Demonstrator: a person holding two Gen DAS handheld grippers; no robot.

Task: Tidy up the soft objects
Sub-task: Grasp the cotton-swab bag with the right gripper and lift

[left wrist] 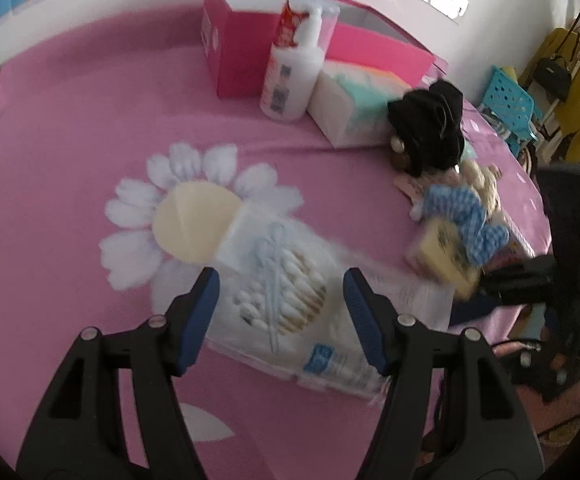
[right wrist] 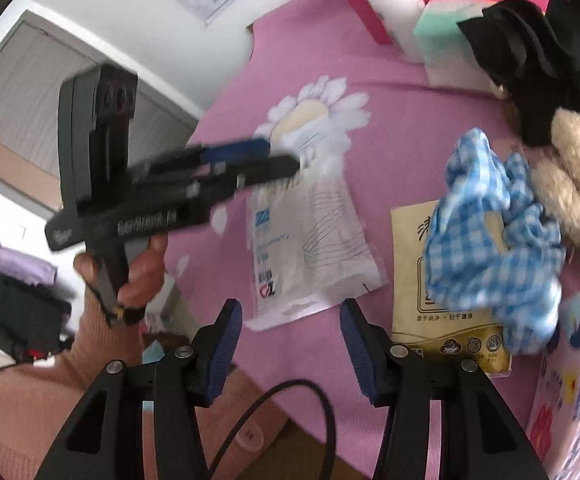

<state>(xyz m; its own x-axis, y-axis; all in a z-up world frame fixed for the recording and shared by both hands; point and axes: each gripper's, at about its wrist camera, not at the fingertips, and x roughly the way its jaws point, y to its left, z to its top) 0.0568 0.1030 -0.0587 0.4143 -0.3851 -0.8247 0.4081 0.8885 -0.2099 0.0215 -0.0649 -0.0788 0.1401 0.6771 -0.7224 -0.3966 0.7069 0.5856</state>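
Now the left claw [left wrist: 280,316], apart and empty, should drop straight down around the cotton swab bag [left wrist: 286,300] and squeeze gently.

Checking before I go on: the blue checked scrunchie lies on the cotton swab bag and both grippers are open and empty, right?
Not quite. The right wrist view shows the blue checked scrunchie on the yellow packet, beside the cotton swab bag, not on it. The left gripper and right gripper are open and empty.
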